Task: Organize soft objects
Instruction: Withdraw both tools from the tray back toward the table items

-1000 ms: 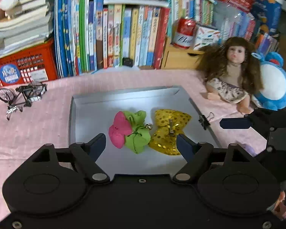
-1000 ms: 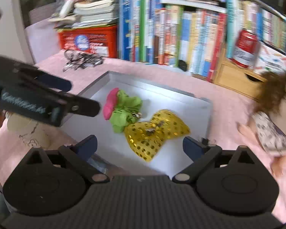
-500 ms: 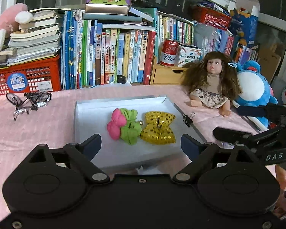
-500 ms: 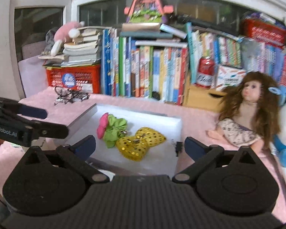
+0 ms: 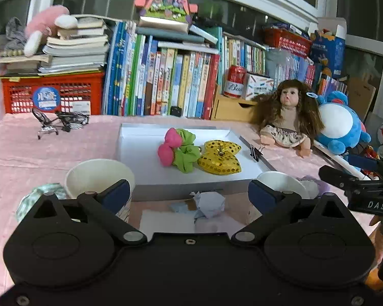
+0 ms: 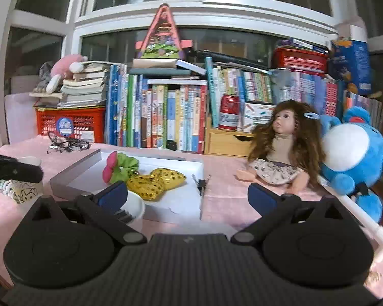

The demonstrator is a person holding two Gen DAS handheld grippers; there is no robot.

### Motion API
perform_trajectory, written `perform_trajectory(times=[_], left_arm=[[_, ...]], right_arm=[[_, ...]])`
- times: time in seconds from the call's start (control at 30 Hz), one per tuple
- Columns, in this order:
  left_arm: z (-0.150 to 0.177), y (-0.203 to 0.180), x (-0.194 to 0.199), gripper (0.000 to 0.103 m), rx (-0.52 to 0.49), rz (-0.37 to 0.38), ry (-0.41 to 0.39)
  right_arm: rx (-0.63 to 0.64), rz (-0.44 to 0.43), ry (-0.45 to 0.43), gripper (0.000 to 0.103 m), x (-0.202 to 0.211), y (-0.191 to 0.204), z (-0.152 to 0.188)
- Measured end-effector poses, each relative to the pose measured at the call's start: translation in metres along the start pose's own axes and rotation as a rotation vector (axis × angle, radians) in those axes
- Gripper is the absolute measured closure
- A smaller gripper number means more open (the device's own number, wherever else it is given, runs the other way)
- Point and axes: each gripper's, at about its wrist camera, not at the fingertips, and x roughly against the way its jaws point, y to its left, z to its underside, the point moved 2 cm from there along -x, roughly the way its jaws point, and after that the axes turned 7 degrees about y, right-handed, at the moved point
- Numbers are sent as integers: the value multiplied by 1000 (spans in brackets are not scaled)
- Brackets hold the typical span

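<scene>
A pink and green fabric bow (image 5: 178, 148) and a yellow sequin bow (image 5: 220, 156) lie side by side in a shallow white box (image 5: 130, 153). My left gripper (image 5: 189, 195) hangs short of the box's near wall. Its jaws are opening, with nothing gripped. A crumpled paper scrap (image 5: 209, 201) lies on the table beyond them. My right gripper (image 6: 187, 195) stands open and empty, to the right of the box (image 6: 74, 173). From that side the pink and green bow (image 6: 120, 167) and the sequin bow (image 6: 157, 179) lie ahead and to the left.
Two white paper cups (image 5: 99, 176) (image 5: 280, 181) stand in front of the box. A green patterned cloth (image 5: 35, 196) lies at the left, a purple soft thing (image 5: 311, 181) at the right. A doll (image 6: 280, 153) and a blue plush (image 6: 352, 153) sit right; books line the back.
Both grippers have drawn back from the box, and the bows look smaller and farther. The paper cups and the scrap have come into view. The left jaws stand wider.
</scene>
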Motion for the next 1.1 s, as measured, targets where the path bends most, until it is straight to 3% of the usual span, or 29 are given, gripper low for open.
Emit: perform_trajectory(times=[0.2, 0.53, 1.1], left_arm=[[21, -1, 12, 3, -32, -61, -28], [51, 11, 10, 3, 21, -145, -26], [65, 11, -19, 12, 57, -184, -5]], right_arm=[[-34, 48, -9, 0, 9, -11, 15], [-67, 148, 39, 0, 3, -31, 39], [-53, 189, 121, 0, -29, -35, 63]])
